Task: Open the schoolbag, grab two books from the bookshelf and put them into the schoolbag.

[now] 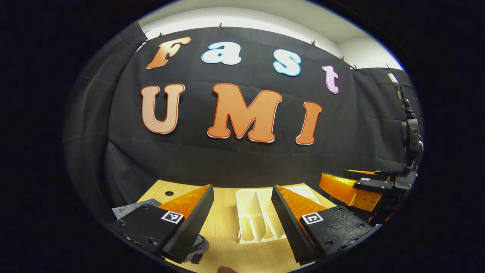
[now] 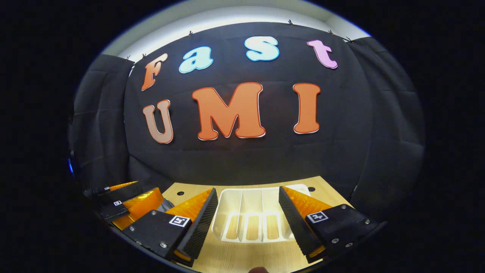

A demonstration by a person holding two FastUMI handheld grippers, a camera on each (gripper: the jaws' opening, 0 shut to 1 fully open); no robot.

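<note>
A white bookshelf rack (image 1: 257, 216) with upright dividers lies on the wooden table (image 1: 223, 231), straight ahead of both grippers. Wood shows through the cut-outs in its slots. My left gripper (image 1: 242, 223) hangs open just above the table, the rack's near end between its fingers but untouched. A grey fabric schoolbag (image 1: 130, 208) lies under its left finger. In the right gripper view, my right gripper (image 2: 248, 223) is open too, with the rack (image 2: 250, 212) framed between its fingers. Each gripper appears beside the other: the right gripper (image 1: 356, 187) and the left gripper (image 2: 125, 201).
The black cloth wall closes off the table's far edge and both sides. A black device on a pole (image 1: 411, 132) stands at the right. Small round holes (image 2: 311, 189) mark the table's far corners.
</note>
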